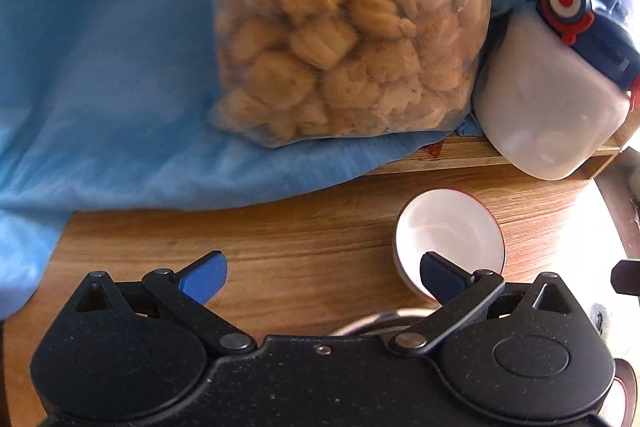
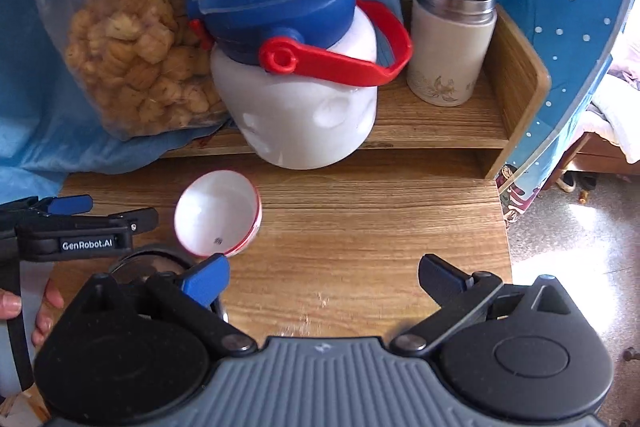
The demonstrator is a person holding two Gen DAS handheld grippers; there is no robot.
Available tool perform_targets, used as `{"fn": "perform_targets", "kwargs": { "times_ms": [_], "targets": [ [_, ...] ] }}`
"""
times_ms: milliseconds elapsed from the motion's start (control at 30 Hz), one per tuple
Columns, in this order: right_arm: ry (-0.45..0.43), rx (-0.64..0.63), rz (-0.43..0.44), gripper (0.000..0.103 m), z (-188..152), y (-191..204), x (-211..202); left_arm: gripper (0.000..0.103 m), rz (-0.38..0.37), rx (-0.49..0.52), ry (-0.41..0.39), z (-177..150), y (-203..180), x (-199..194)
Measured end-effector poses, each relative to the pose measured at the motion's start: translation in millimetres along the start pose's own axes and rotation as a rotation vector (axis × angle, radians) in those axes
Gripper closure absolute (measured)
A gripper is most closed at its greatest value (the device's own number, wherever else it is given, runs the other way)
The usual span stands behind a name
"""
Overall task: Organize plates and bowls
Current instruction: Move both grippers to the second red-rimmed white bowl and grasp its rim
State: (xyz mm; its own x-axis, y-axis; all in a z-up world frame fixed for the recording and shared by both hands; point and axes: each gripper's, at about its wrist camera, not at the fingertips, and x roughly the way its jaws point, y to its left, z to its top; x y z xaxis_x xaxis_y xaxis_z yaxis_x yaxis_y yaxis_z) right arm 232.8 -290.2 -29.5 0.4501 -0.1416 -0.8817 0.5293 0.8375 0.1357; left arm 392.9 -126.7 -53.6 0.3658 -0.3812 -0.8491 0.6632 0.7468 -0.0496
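Both grippers hung over a wooden table. The left gripper had its jaws spread wide with nothing between them; its right fingertip overlapped the near rim of a small white bowl, though contact could not be judged. The right gripper was likewise wide open and empty, over bare wood. From the right wrist view the bowl sat on the table, tilted, its red-edged rim facing the camera, just in front of a raised shelf at the back. The left gripper showed side-on at the left edge of that view, near the bowl, with a hand on its grip below. A curved metal rim lay partly hidden between the two grippers; what it belonged to was unclear. On the shelf stood a white jug with a blue lid and red handle, and to its right an open cream flask. Left of the jug a clear bag of biscuits rested on blue cloth.
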Motion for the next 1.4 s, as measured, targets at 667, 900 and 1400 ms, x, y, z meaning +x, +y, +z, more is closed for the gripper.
{"fn": "perform_targets", "kwargs": {
  "times_ms": [667,900,1400],
  "targets": [
    [0.077,0.048,-0.068,0.000,15.3,10.4,71.9,0.001,-0.010,0.196,-0.039,7.7,-25.1,38.1],
    [0.081,-0.016,-0.061,0.000,10.6,16.3,78.3,0.001,0.012,0.207,-0.019,5.4,-34.3,50.5],
    [0.081,0.052,0.038,0.021,18.1,13.2,80.4,0.001,0.010,0.192,-0.013,2.7,-18.2,41.7]
  ]
}}
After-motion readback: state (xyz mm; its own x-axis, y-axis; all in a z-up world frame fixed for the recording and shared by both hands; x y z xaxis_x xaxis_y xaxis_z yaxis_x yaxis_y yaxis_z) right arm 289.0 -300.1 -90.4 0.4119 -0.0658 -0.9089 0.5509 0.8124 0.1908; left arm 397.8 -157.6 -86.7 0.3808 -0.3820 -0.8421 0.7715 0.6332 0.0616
